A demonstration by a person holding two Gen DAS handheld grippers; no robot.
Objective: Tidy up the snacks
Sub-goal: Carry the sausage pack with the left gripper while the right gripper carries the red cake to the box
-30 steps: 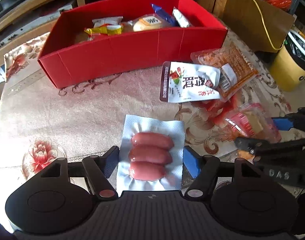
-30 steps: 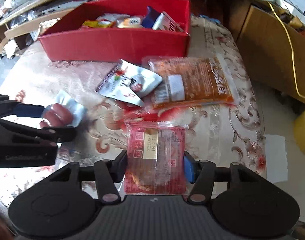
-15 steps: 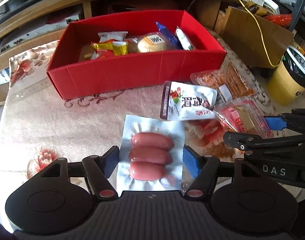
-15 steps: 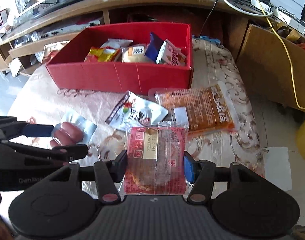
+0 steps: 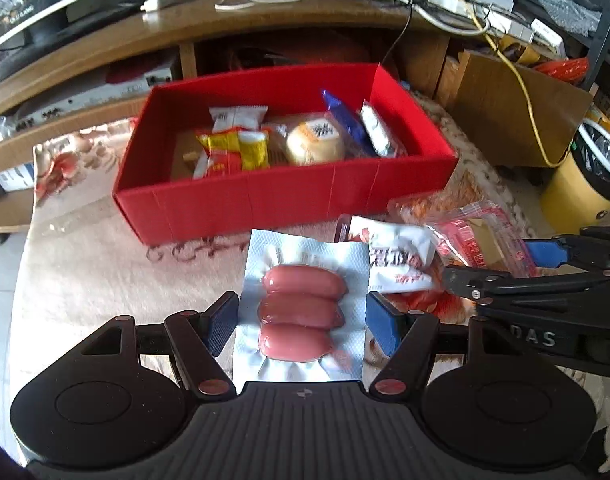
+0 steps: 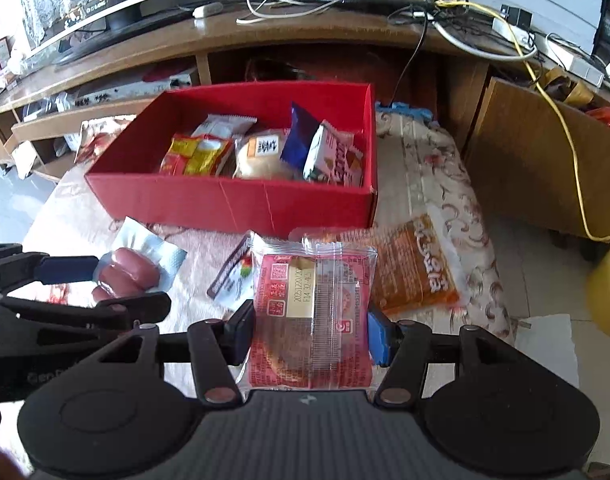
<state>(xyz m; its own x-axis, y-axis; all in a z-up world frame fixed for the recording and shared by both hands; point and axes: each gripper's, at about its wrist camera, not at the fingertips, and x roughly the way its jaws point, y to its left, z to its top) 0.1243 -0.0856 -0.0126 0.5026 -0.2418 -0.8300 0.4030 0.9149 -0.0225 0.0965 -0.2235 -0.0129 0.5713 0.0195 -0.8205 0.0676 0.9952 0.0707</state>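
Note:
My left gripper (image 5: 303, 322) is shut on a silver pack of three pink sausages (image 5: 301, 312) and holds it above the tablecloth, in front of the red box (image 5: 289, 204). My right gripper (image 6: 311, 334) is shut on a clear red cake packet (image 6: 313, 316), lifted to the right of the left gripper. The sausage pack also shows in the right wrist view (image 6: 129, 274). The red box (image 6: 233, 200) holds several wrapped snacks. A white pouch (image 5: 397, 260) and an orange packet (image 6: 417, 268) lie on the cloth in front of the box.
The floral tablecloth (image 5: 85, 272) covers a low table. A wooden TV bench (image 6: 265, 40) with cables stands behind it. A cardboard box (image 5: 513, 108) and a yellow bin (image 5: 585, 184) stand to the right.
Both grippers have risen and tilted up with their packs held. The red box's inside and the bench behind it now show more fully.

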